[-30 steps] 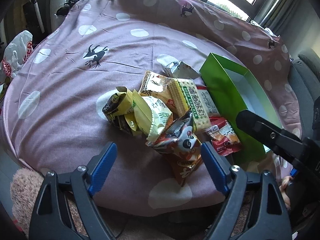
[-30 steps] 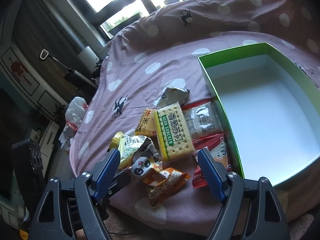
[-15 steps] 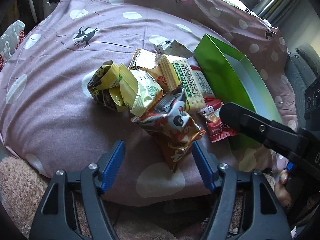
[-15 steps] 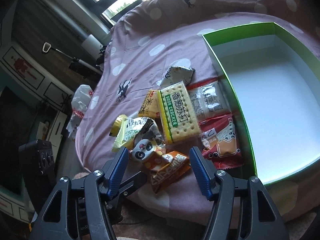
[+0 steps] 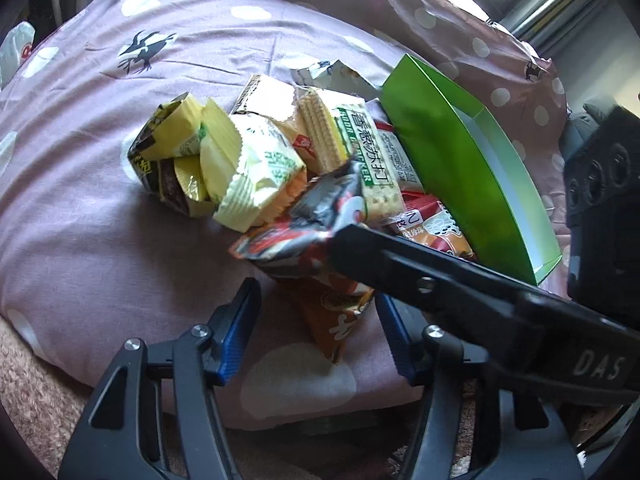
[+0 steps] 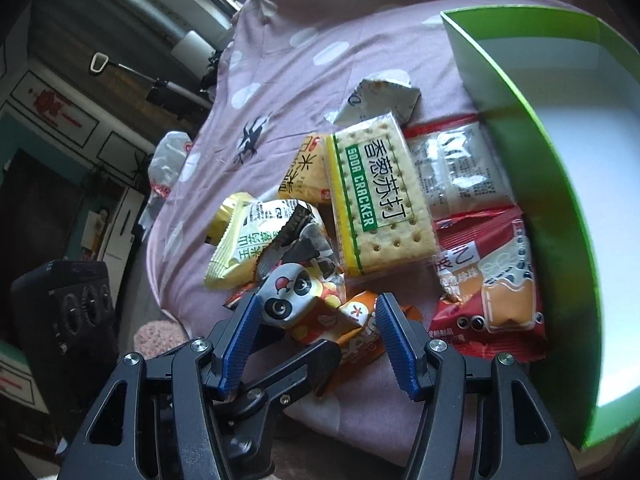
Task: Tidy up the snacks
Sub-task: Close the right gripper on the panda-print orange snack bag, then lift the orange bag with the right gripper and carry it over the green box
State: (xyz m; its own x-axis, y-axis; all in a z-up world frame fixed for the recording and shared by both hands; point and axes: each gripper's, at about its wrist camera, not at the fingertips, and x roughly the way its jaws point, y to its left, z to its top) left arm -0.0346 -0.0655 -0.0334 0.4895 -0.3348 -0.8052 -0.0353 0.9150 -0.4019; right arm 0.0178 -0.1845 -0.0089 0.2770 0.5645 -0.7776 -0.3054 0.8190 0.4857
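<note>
Snack packets lie heaped on the cloth beside an open green box (image 6: 568, 208) with a white inside. A soda cracker pack (image 6: 380, 196) lies flat on top, a red packet (image 6: 492, 284) against the box wall, and a crumpled panda packet (image 6: 296, 292) perhaps over an orange one (image 5: 336, 316).

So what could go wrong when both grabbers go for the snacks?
The left gripper and right gripper are both open over the same orange packet, so they might bump. The panda packet overlaps it and could get dragged along. The green box sits close and might get nudged.
</note>
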